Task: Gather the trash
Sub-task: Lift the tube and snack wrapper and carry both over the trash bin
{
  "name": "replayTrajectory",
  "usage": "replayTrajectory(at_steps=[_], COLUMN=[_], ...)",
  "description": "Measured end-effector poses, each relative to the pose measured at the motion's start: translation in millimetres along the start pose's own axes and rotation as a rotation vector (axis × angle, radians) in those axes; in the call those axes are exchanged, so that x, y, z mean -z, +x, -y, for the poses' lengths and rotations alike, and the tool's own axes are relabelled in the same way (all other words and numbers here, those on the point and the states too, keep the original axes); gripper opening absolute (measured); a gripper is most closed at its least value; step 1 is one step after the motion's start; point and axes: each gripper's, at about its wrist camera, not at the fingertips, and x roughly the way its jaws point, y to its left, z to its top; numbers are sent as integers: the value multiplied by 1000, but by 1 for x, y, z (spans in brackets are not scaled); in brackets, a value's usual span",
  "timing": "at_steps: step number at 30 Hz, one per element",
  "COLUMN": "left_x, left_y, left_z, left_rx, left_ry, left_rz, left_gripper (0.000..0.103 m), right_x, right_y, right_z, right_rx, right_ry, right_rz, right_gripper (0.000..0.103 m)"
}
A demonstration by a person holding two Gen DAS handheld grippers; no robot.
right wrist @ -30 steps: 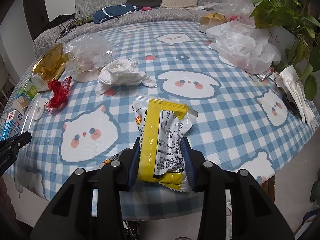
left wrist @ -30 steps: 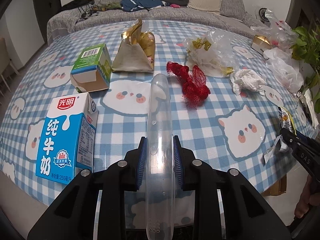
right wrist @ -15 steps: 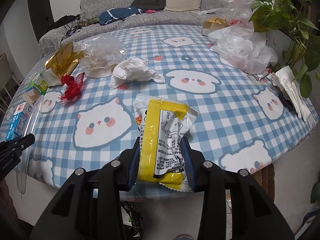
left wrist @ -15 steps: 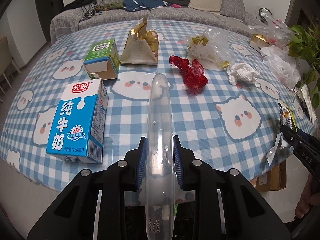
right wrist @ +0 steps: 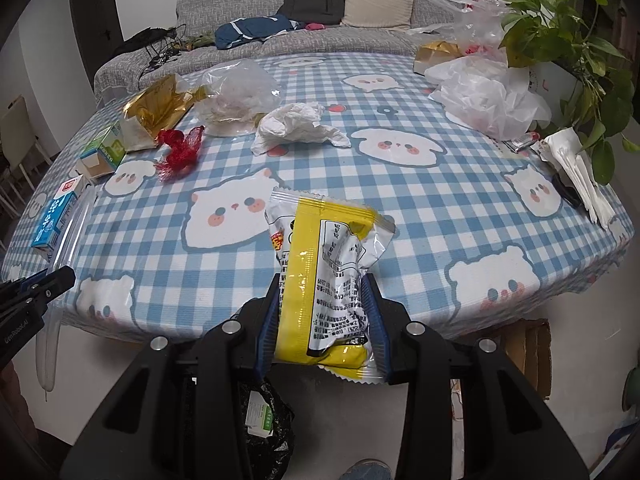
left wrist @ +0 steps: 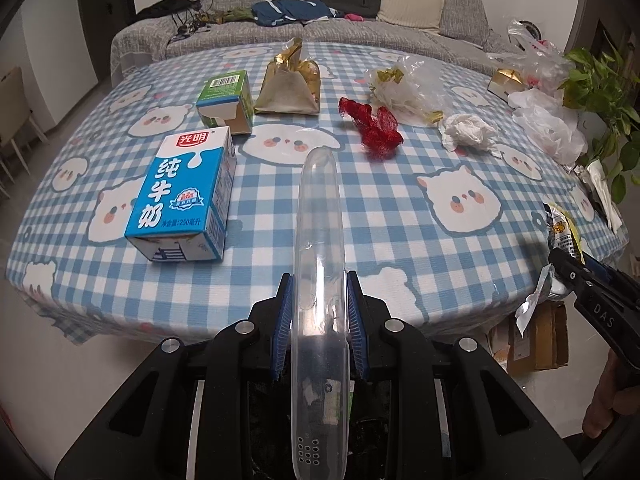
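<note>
In the left wrist view, the left gripper (left wrist: 319,322) was clamped narrow on a clear plastic tube (left wrist: 319,280) that stuck out over the near edge of the checked tablecloth (left wrist: 400,216). Left of the tube lay a blue milk carton (left wrist: 184,196) printed 光明 and 纯牛奶, with a green carton (left wrist: 226,96) showing a barcode just beyond it. Right of the tube sat red netting (left wrist: 374,128) and a crumpled tissue (left wrist: 468,132), and "DAS" could be read on the other gripper at the right edge. In the right wrist view, the right gripper (right wrist: 323,320) gripped a yellow and white snack packet (right wrist: 324,276) with small black print, off the cloth's near edge. A black trash bag (right wrist: 264,432) lay below the packet.
</note>
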Motion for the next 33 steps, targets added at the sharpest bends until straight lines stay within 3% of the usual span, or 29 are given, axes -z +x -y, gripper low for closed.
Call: replayTrajectory(at_steps=[33], left_x=[115], left_y=[-49], left_z=[-18], left_rx=[9], left_ry=[-37], left_rz=[7], left_gripper=[25], right_x=[96], right_y=[-51], right_z=[-24], right_rx=[-48], right_ry=[-62], right_rz=[43], right_gripper=[37])
